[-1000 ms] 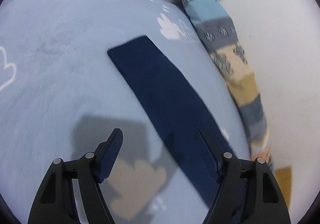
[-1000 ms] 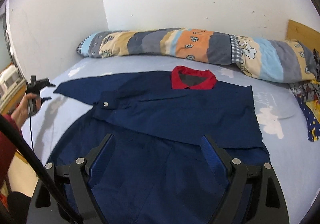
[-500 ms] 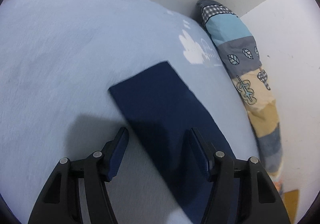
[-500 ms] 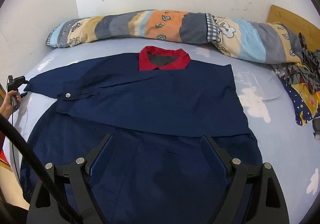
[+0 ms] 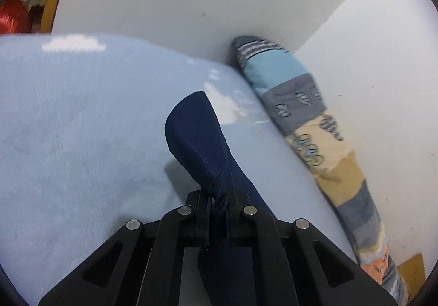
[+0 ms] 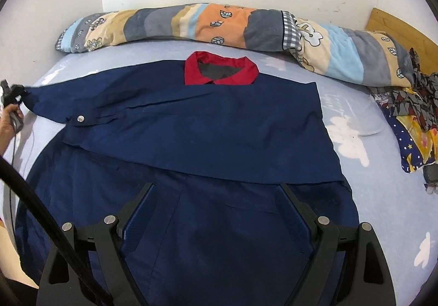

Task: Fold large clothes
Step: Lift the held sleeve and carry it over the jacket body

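A large navy coat (image 6: 208, 142) with a red collar (image 6: 221, 72) lies spread on a light blue bed (image 6: 383, 210). Its right side is folded in across the body. Its left sleeve (image 5: 197, 142) reaches out to the left. My left gripper (image 5: 219, 196) is shut on the sleeve's cuff, which curls up above the jaws; it also shows at the far left of the right wrist view (image 6: 13, 95). My right gripper (image 6: 216, 207) is open and empty, hovering over the coat's lower part.
A long striped bolster pillow (image 6: 219, 24) lies along the white wall behind the coat and also shows in the left wrist view (image 5: 314, 142). A heap of patterned clothes (image 6: 410, 120) sits at the bed's right. A black cable (image 6: 41, 213) crosses the lower left.
My left gripper came down on the sleeve end and closed on the cuff, lifting it off the bed. The right gripper's view swung to face the coat squarely; it stayed open.
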Demonstrator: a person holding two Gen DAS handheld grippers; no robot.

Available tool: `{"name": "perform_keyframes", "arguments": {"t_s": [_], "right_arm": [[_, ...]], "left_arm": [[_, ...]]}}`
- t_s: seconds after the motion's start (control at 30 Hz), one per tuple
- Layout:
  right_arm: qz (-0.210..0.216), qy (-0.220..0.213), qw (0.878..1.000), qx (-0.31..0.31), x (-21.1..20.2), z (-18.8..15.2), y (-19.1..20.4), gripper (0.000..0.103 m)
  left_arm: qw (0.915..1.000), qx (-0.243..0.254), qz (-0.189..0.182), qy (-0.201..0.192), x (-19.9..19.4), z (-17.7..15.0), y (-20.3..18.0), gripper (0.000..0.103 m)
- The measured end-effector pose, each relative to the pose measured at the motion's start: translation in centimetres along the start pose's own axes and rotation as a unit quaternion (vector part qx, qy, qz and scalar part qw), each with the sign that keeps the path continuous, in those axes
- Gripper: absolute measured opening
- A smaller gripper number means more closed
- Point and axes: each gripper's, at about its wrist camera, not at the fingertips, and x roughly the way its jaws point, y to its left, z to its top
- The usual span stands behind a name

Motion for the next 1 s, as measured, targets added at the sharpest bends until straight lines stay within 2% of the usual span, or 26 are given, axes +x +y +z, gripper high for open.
{"name": "perform_keyframes", "arguments": {"t_s": [0.13, 0.3, 0.43, 0.53, 0.73, 0.87, 0.9, 1.0], "right_arm": [[-0.01, 0.003, 1.0, 0.009, -0.1, -0.1, -0.7, 0.09], [-0.02, 0.011, 0.999, 0.025, -0.3, -0.2, -1.7, 0.09], [-0.035, 0.008, 0.999, 0.027, -0.8, -0.2, -2.1, 0.09], [-0.035, 0.005, 0.999, 0.027, -1.3, -0.3, -2.3, 0.09], [-0.029, -0.001, 0.999, 0.019, -2.8, -1.1, -2.6, 0.09], [-0.022, -0.008, 1.0, 0.017, -4.4, -2.0, -3.1, 0.09], [-0.021, -0.012, 0.999, 0.021, -4.9, -2.2, -3.5, 0.09], [-0.024, -0.024, 0.999, 0.039, -6.5, -2.6, -5.2, 0.09]], "left_arm": [[0.9987, 0.048, -0.009, -0.011, -2.7, 0.1, -3.1, 0.007], [0.9958, 0.078, -0.047, -0.01, -6.5, 0.1, -8.0, 0.007], [0.9908, 0.113, -0.075, -0.008, -10.0, -0.7, -13.5, 0.007], [0.9839, 0.146, -0.103, -0.006, -12.9, -2.0, -18.2, 0.007], [0.96, 0.231, -0.157, 0.022, -19.0, -7.7, -28.4, 0.007], [0.9359, 0.294, -0.188, 0.05, -22.0, -13.9, -35.8, 0.007], [0.9322, 0.303, -0.19, 0.055, -22.4, -15.0, -37.1, 0.007], [0.9123, 0.341, -0.212, 0.078, -24.3, -20.5, -41.7, 0.007]]}}
